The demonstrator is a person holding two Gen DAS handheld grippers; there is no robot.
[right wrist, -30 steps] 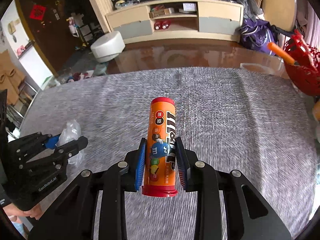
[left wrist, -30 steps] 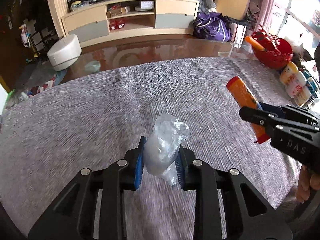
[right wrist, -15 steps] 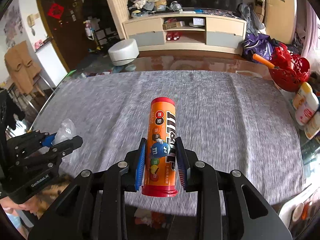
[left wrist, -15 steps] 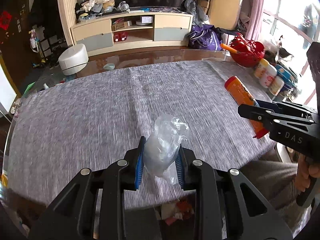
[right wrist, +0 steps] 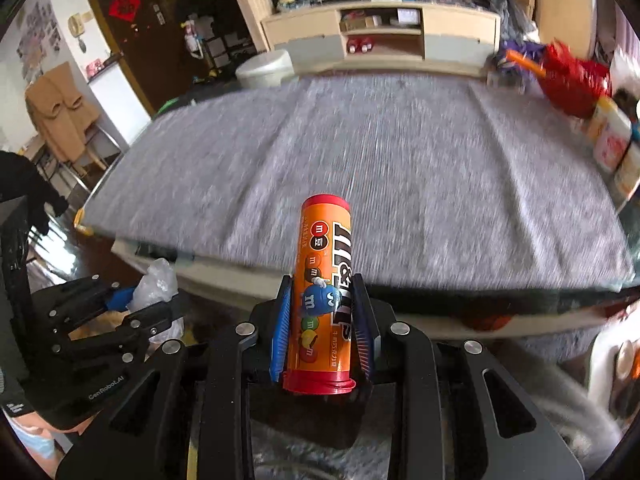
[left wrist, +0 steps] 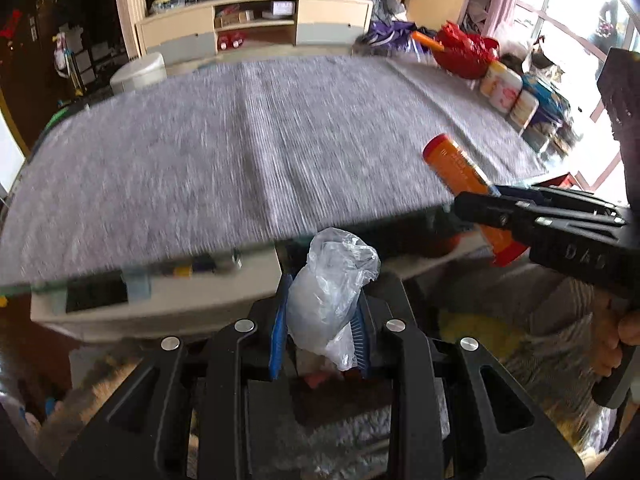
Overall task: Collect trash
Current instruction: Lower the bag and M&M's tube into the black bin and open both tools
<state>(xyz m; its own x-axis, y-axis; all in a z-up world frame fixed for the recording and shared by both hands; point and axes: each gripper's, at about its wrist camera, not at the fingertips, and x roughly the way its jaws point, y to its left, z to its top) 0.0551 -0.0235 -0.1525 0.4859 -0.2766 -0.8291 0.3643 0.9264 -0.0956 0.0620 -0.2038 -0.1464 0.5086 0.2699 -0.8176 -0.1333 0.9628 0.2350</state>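
My left gripper (left wrist: 320,320) is shut on a crumpled clear plastic wrapper (left wrist: 326,288), held off the near edge of the grey-clothed table (left wrist: 248,140). My right gripper (right wrist: 322,320) is shut on an orange M&M's tube (right wrist: 322,288) with red caps, held upright past the table's near edge. The tube (left wrist: 460,168) and the right gripper (left wrist: 540,224) also show at the right of the left wrist view. The left gripper (right wrist: 120,308) with the wrapper (right wrist: 154,284) shows at the lower left of the right wrist view.
A red basket (left wrist: 468,54) and several jars (left wrist: 508,92) stand at the table's far right. A white stool (right wrist: 266,70) and a TV cabinet (right wrist: 380,36) are beyond the table. Coloured scraps (left wrist: 316,380) show below the left gripper's fingers.
Both grippers have pulled back from over the table to beyond its near edge, still holding the wrapper and the tube. The table now lies farther ahead in both views.
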